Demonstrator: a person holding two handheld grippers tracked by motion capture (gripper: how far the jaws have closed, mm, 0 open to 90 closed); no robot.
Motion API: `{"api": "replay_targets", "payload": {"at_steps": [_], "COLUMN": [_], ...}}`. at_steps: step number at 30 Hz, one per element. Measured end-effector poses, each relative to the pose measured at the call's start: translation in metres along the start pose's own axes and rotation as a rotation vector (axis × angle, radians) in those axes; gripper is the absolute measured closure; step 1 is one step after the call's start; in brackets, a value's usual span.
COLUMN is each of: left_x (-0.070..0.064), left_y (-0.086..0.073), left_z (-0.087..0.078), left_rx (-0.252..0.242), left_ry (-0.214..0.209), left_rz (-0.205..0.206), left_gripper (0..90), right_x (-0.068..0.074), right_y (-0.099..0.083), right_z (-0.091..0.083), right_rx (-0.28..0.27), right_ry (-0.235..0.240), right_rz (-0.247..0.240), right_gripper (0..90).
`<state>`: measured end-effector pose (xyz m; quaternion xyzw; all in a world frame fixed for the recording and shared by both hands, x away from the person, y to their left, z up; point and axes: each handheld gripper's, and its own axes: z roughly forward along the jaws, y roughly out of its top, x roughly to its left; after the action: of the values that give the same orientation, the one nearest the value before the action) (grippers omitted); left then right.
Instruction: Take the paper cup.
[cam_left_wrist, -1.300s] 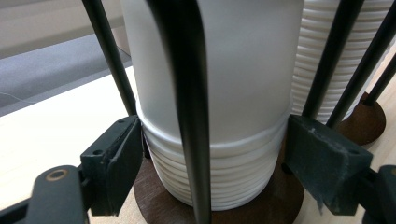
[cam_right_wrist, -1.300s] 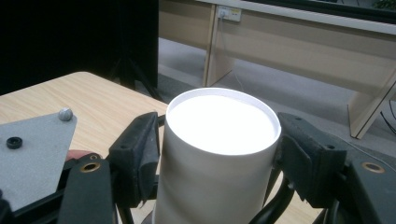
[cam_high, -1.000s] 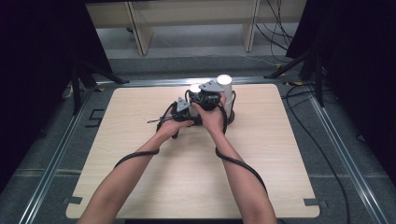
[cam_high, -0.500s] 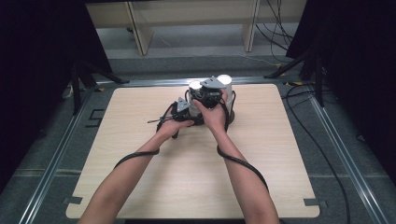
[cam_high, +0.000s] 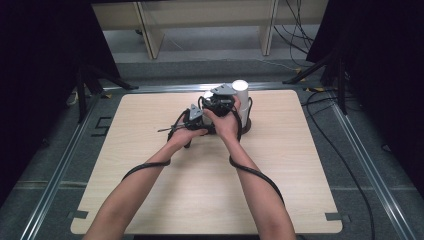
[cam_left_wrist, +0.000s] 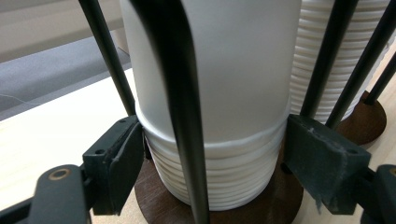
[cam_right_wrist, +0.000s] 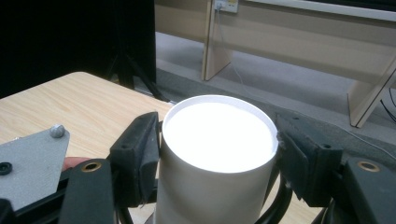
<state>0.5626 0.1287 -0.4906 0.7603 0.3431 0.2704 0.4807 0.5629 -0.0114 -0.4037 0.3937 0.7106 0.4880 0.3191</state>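
Note:
A stack of upturned white paper cups (cam_left_wrist: 233, 177) stands on a round brown base (cam_left_wrist: 154, 205) inside black upright rods (cam_left_wrist: 187, 116). In the left gripper view my left gripper (cam_left_wrist: 212, 144) has a pad against each side of the stack, just under the rim of the top cup (cam_left_wrist: 243, 70). In the right gripper view my right gripper (cam_right_wrist: 217, 149) is shut on the upper end of that top cup (cam_right_wrist: 217, 135). From above, the left gripper (cam_high: 195, 116) sits low and left of the right gripper (cam_high: 220, 100).
A second, ribbed stack of white cups (cam_high: 240, 95) stands just right of the held one, on its own base (cam_left_wrist: 369, 121). The wooden table (cam_high: 150, 150) lies around the rack. Cables trail from both grippers. Pale furniture legs (cam_right_wrist: 212, 42) stand beyond the far edge.
The right gripper has shifted slightly over the left stack and now covers its white top, which showed half a second ago. The left gripper has hardly moved.

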Motion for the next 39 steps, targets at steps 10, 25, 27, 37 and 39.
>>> {"api": "replay_targets", "payload": {"at_steps": [10, 25, 27, 37, 39], "left_x": [-0.002, -0.002, -0.002, -0.002, -0.002], "left_y": [0.001, 0.002, 0.001, 0.001, 0.002], "left_z": [0.0, -0.001, -0.002, -0.001, -0.003], "left_rx": [-0.001, 0.002, 0.002, 0.0, 0.002], "left_ry": [0.004, 0.014, 0.012, 0.016, 0.014], "left_rz": [0.014, 0.02, 0.017, 0.019, 0.023], "left_gripper": [21.5, 21.7, 21.6, 19.2, 18.1], "right_x": [-0.002, -0.001, -0.001, -0.002, -0.002], "right_y": [0.0, 0.021, 0.024, 0.036, 0.039], "right_z": [-0.002, -0.017, -0.02, -0.029, -0.031], "right_rx": [-0.027, -0.106, -0.117, -0.148, -0.162], "right_ry": [0.02, 0.032, 0.042, 0.047, 0.046], "right_rz": [0.006, 0.026, 0.024, 0.045, 0.029], "right_gripper": [36.1, 36.5, 36.6, 36.6, 36.6]}}
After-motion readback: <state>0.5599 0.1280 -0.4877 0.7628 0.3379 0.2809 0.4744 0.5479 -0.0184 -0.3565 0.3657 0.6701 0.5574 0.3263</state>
